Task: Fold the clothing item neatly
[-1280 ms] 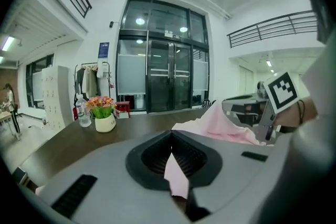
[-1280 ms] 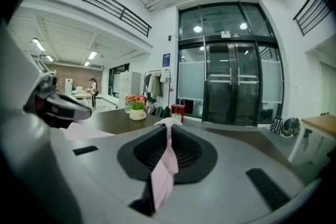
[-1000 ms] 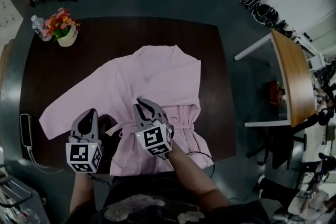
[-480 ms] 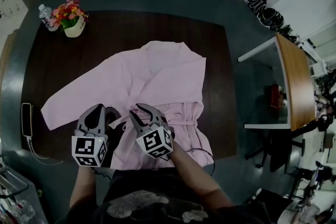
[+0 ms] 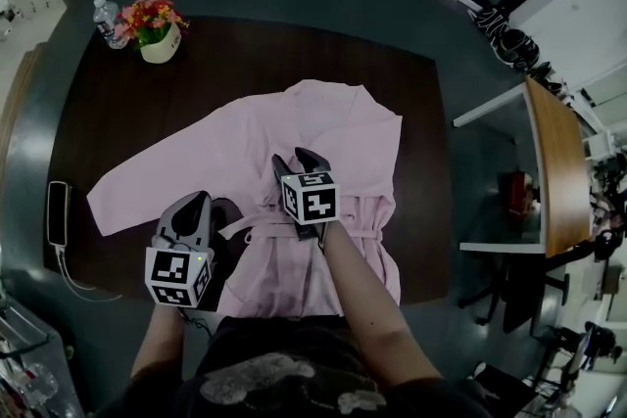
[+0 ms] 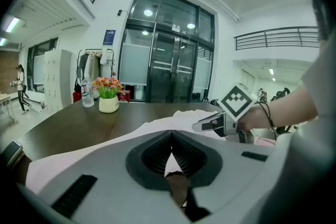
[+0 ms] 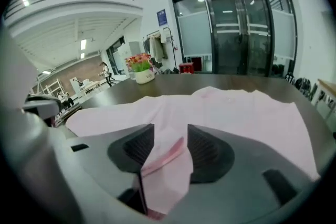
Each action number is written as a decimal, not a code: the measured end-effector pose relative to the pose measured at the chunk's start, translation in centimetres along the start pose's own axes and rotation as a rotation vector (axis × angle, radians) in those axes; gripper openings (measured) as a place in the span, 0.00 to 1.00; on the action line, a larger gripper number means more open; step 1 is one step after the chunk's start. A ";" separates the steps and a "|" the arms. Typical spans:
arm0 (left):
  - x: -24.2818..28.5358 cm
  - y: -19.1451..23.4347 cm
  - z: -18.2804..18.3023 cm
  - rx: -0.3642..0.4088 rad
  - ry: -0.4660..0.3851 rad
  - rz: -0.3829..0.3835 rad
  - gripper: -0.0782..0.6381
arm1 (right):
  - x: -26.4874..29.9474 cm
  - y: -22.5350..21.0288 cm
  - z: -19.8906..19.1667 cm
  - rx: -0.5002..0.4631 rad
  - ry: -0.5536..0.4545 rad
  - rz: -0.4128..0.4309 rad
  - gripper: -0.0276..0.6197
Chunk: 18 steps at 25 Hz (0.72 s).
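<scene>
The right tool has moved from the near hem up over the waist of the pink robe. Its jaws have just been opening and now stand spread, with a raised fold of fabric between them, unpinched. The left tool, jaws pressed together, sits at the robe's left edge. The robe lies flat on the dark tabletop, collar away from the person, one sleeve stretched out to the left.
</scene>
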<state>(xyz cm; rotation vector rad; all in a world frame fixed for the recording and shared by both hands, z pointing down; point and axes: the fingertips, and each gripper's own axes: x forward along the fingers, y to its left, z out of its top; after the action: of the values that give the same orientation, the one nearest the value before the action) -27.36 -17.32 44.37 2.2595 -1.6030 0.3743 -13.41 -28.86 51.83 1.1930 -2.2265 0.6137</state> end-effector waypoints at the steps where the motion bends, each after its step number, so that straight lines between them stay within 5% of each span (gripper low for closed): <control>1: -0.1 0.3 -0.1 -0.005 0.002 0.003 0.12 | 0.6 -0.1 -0.5 0.014 0.041 0.000 0.31; 3: -0.2 1.1 -0.2 -0.009 0.003 0.006 0.12 | 1.1 0.1 -1.0 0.046 0.092 0.005 0.30; 5: -0.3 1.9 -0.3 -0.007 0.004 0.008 0.12 | 0.5 0.3 -0.4 0.076 0.058 -0.006 0.05; 11: -0.5 3.6 -0.7 -0.012 0.007 0.014 0.12 | -1.9 4.5 4.2 0.012 -0.130 0.073 0.05; 16: -0.8 4.2 -1.1 -0.017 0.017 0.008 0.12 | -1.0 7.6 5.1 -0.113 -0.142 0.094 0.05; 18: -0.8 4.5 -1.3 -0.020 0.017 0.005 0.12 | -0.6 8.8 4.5 -0.129 -0.132 0.141 0.21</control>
<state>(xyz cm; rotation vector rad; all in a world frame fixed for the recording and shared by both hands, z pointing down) -31.91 -17.44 45.76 2.2318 -1.5964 0.3761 -21.67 -26.81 46.87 1.0458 -2.4376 0.4486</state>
